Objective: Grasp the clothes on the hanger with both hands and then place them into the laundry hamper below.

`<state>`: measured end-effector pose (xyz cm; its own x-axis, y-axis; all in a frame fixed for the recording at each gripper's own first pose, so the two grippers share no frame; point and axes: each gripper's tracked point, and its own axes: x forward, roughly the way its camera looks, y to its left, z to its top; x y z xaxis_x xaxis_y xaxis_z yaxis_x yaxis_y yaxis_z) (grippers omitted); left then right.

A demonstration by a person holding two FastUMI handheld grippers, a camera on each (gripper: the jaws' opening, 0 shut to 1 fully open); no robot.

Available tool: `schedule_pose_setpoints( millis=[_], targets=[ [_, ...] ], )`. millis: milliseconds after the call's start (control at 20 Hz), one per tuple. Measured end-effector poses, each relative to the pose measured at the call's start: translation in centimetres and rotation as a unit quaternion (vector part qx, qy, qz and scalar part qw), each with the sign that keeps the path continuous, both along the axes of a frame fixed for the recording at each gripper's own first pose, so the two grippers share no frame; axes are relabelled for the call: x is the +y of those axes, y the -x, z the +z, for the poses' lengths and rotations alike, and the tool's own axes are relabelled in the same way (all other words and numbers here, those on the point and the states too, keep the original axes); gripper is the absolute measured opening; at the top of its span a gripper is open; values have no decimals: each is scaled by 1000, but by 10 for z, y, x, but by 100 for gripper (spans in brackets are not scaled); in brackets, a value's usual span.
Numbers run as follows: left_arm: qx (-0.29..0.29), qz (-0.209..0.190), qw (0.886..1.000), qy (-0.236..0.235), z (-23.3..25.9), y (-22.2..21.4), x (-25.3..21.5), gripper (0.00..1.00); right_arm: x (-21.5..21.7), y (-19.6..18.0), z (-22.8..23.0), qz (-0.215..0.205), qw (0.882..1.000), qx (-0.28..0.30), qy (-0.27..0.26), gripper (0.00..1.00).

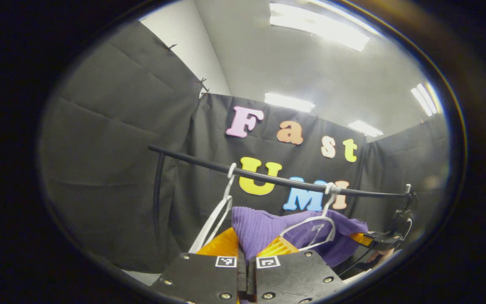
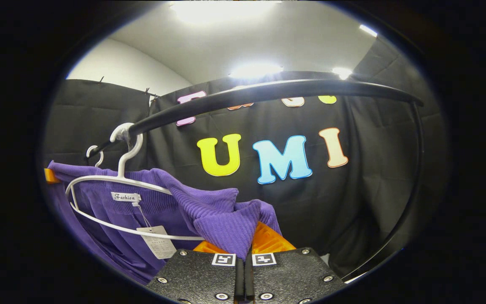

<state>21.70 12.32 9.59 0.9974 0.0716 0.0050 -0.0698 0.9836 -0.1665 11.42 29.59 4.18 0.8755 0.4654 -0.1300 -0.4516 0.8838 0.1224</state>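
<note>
A: Where is the purple ribbed knit garment (image 1: 264, 228) just now?

B: Up at the black metal clothes rail (image 1: 276, 179), bunched between the two grippers. In the left gripper view it lies near the camera, a fold of it rising between the orange fingers (image 1: 222, 245) of the left gripper (image 1: 247, 253). Its jaws stand narrow, and both fingers press on that fold.

A: And the other side?

B: In the right gripper view the right gripper (image 2: 243, 249) does the same: a thick ribbed fold of the purple ribbed knit garment (image 2: 222, 219) is pinched between its orange fingers (image 2: 268, 238), jaws nearly closed on the cloth. From there the garment runs off to the left and hangs down, with a white neck label and a paper tag (image 2: 156, 242) on a string.

A: Is it on a hanger?

B: A white plastic hanger (image 2: 118, 181) hooks over the rail at the left of the right gripper view, and its loop lies in front of the purple cloth by the neck. How much of the garment it carries I cannot tell. A second white hook (image 2: 93, 154) sits farther along the rail behind it.

A: In the left gripper view too?

B: Yes. One white plastic hanger (image 1: 317, 221) hangs at the right over the cloth, and a bare white hanger (image 1: 215, 215) hangs tilted at the left. At the far right the right gripper (image 1: 378, 240) shows, touching the garment's edge.
</note>
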Motion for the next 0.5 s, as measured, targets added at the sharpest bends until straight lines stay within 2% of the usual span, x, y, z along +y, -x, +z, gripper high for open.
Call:
schedule_pose_setpoints(
  millis=[200,500],
  targets=[
    [11,14,1000,18,-20,3,24,2,11,-5,10,11,1000,-14,3,0],
    [40,19,998,40,-75,-2,23,2,10,-10,7,11,1000,-17,4,0]
  ],
)
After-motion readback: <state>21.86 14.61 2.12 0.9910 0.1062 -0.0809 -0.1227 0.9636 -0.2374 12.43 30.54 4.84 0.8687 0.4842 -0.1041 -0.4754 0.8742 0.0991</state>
